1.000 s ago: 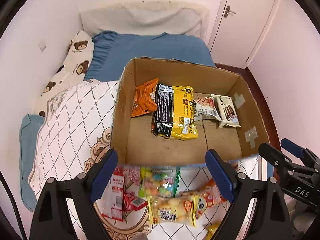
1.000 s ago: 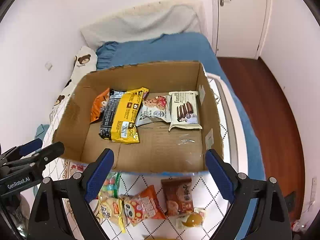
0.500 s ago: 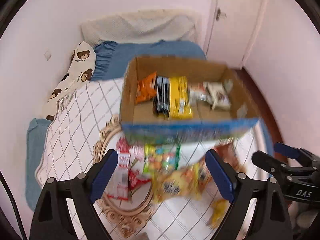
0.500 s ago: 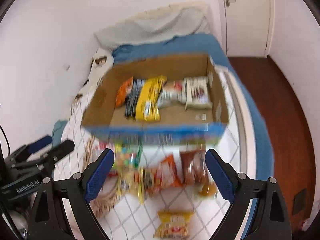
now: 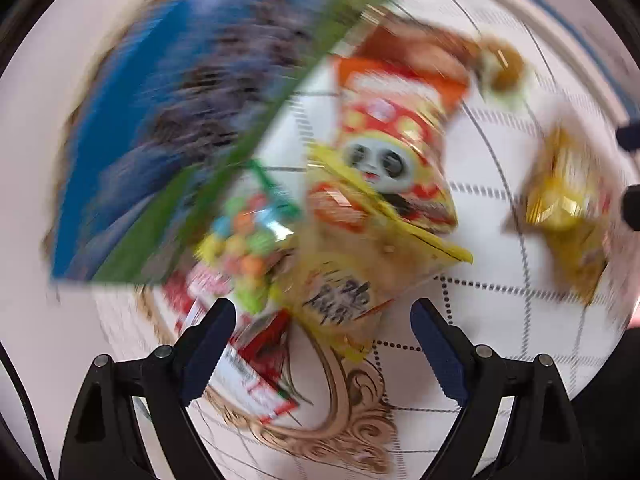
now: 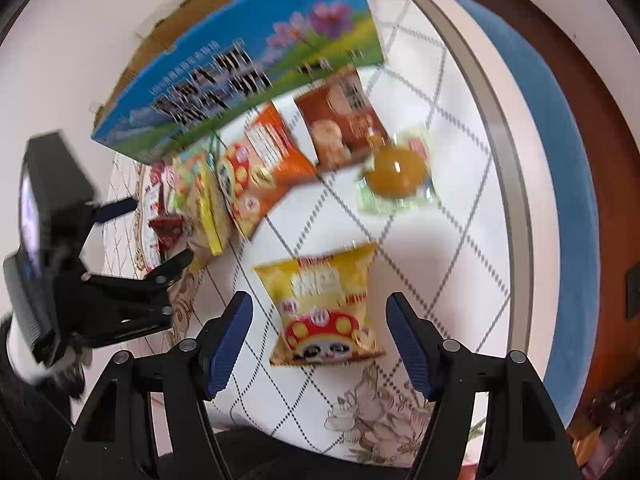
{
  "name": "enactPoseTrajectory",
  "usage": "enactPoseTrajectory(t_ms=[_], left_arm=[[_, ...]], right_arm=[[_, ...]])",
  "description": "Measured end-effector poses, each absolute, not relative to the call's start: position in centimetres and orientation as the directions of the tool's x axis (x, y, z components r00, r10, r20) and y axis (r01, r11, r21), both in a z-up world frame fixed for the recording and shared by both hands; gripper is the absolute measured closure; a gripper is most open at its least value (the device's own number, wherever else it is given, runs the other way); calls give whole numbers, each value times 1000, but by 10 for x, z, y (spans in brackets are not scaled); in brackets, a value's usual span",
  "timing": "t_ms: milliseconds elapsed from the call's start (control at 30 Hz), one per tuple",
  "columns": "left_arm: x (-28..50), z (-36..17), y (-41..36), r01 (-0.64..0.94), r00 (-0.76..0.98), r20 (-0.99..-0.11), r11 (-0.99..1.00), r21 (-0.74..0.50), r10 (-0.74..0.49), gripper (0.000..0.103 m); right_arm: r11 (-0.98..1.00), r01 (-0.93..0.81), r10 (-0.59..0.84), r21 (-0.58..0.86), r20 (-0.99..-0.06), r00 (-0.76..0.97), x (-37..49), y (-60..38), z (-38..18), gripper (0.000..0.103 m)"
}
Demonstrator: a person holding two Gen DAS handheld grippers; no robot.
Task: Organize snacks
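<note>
The picture from the left wrist is blurred. My left gripper (image 5: pixel 322 320) is open and points down over a yellow bag with black lettering (image 5: pixel 340 292) in a heap of snacks. A colourful candy bag (image 5: pixel 244 240) and an orange panda bag (image 5: pixel 384 152) lie beside it. My right gripper (image 6: pixel 320 320) points down with its jaws closing; a yellow panda bag (image 6: pixel 324 304) lies flat between them, with the pads close to its edges but not pressing. The cardboard box (image 6: pixel 240 68), with a blue and green printed side, stands behind the snacks. The left gripper (image 6: pixel 160 232) shows at the left.
A brown snack packet (image 6: pixel 340 120) and a jelly cup (image 6: pixel 396 168) lie in front of the box. A red and white packet (image 5: pixel 240 352) sits under the heap. The round table's rim (image 6: pixel 500 140) curves at the right, with blue bedding and a wooden floor beyond.
Both grippers came down from over the open box to the snacks in front of it. The left one rolled. The right jaws narrowed around the yellow panda bag.
</note>
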State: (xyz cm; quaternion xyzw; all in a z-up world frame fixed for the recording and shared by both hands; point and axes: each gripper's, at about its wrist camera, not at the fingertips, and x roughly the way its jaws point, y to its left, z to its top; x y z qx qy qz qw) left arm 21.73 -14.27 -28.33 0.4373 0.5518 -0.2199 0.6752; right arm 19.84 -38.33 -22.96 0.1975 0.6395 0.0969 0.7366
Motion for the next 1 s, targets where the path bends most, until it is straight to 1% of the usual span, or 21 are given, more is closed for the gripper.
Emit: enactPoseTrajectory(t_ms=[67,133,167,200,300,333,367,400,433,500,533,633,700,767,800,867,900,967,1000], left_arm=[[220,-297,-151,809,304,-933,464,360,194,13],[223,-301,-157,819,301,-938,458,346,170,20],[225,-302,-159,818,278,-949,481,317,151,33],[228,-301,-160,813,250,-959,509,284,136,43],[233,-296,-158,757,195,-977,621,203,81,43],[234,-294,-154,722,170,-984,672,165,58,44],[235,-292,-146,666,133,-991,737,111,29,45],[235,-291,-139,613,99,-995,787,63,3,45],[235,-293,-125,512,38,-999,859,0,-23,45],[233,-298,-105,362,-42,-997,929,-79,-68,45],[229,-302,-91,262,-77,-991,957,-123,-106,45],[222,-310,-74,155,-98,-981,971,-180,-166,43],[219,-313,-70,148,-85,-978,968,-203,-192,41],[214,-320,-72,237,-97,-980,952,-194,-175,36],[212,-322,-78,298,-99,-984,939,-170,-147,36],[216,-322,-83,337,-80,-992,934,-119,-97,36],[221,-322,-88,328,-71,-994,939,-100,-81,40],[228,-315,-81,207,-60,-991,970,-127,-116,48],[233,-312,-74,141,-65,-987,978,-152,-144,49]], right_arm=[[898,114,408,425,-901,149,195,-381,-237,27],[893,113,421,436,-897,133,194,-377,-246,27],[895,112,419,432,-899,126,195,-374,-250,27],[898,108,413,426,-903,122,197,-370,-255,27],[902,107,409,419,-906,108,202,-362,-266,27],[905,109,400,411,-910,110,203,-361,-268,34],[910,112,387,398,-915,111,204,-359,-269,39],[913,118,377,390,-919,115,204,-358,-270,42],[916,126,367,381,-923,120,204,-359,-270,43],[931,135,323,340,-937,131,205,-359,-267,44],[936,135,307,325,-942,134,207,-359,-266,44],[941,132,299,313,-948,113,213,-359,-267,44],[940,120,308,319,-946,98,218,-358,-267,43],[942,113,309,317,-947,81,219,-357,-269,41],[943,109,309,315,-948,73,224,-358,-272,39],[944,98,309,314,-949,65,225,-359,-274,39],[948,86,303,307,-951,62,225,-356,-276,39],[952,78,289,295,-954,83,227,-349,-277,41],[955,83,276,285,-955,108,228,-349,-274,48]])
